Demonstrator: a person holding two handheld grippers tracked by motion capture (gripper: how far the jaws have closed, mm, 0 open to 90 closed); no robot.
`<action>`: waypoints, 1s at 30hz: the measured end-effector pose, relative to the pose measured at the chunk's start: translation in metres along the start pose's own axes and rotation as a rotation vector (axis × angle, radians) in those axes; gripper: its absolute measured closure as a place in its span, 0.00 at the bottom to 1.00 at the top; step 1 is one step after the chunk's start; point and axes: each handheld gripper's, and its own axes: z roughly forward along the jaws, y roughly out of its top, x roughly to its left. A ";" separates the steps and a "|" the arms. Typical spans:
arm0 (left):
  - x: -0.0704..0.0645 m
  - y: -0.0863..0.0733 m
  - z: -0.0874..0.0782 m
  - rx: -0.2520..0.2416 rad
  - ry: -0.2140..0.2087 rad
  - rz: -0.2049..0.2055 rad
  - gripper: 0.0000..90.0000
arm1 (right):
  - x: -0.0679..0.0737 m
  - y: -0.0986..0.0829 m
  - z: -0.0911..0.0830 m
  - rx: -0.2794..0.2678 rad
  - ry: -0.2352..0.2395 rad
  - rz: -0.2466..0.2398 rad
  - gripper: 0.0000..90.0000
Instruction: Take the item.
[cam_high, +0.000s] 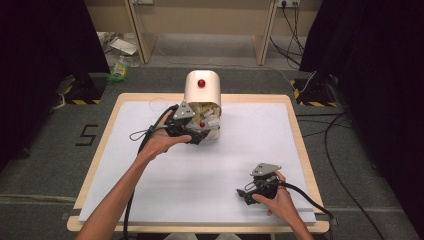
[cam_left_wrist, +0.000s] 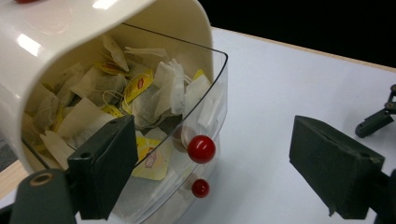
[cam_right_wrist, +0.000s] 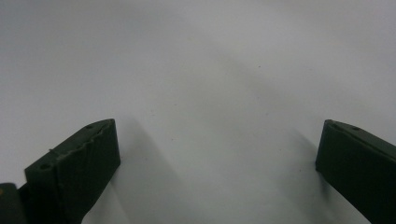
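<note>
The left gripper (cam_left_wrist: 210, 163) stood spread wide at the mouth of the tea bag box (cam_high: 202, 92) at the table's far middle, one jaw against its clear flap (cam_left_wrist: 212, 107), gripping nothing. The cream box, with red knobs (cam_left_wrist: 201, 149), was stuffed with tea bags (cam_left_wrist: 140, 93). The right gripper (cam_high: 250, 192) rested gaping on the white table (cam_high: 250, 145), near right

Bright overhead light on the white-covered wooden table (cam_high: 150, 200); glare streaks the glossy cream plastic tea-bag box (cam_left_wrist: 70, 28). Room edges dark. Right tool's (cam_right_wrist: 217, 154) near jaws blurred, soft shadows.
</note>
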 end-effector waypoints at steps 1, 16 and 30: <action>-0.002 -0.001 -0.002 0.002 -0.005 0.002 0.17 | 0.000 0.000 0.000 0.000 0.000 0.000 0.00; -0.019 -0.010 -0.017 -0.012 -0.024 0.000 0.18 | 0.000 0.000 0.000 0.001 0.000 0.000 0.00; -0.029 -0.016 -0.025 -0.013 -0.037 -0.002 0.19 | 0.000 0.000 0.000 0.001 0.000 0.000 0.00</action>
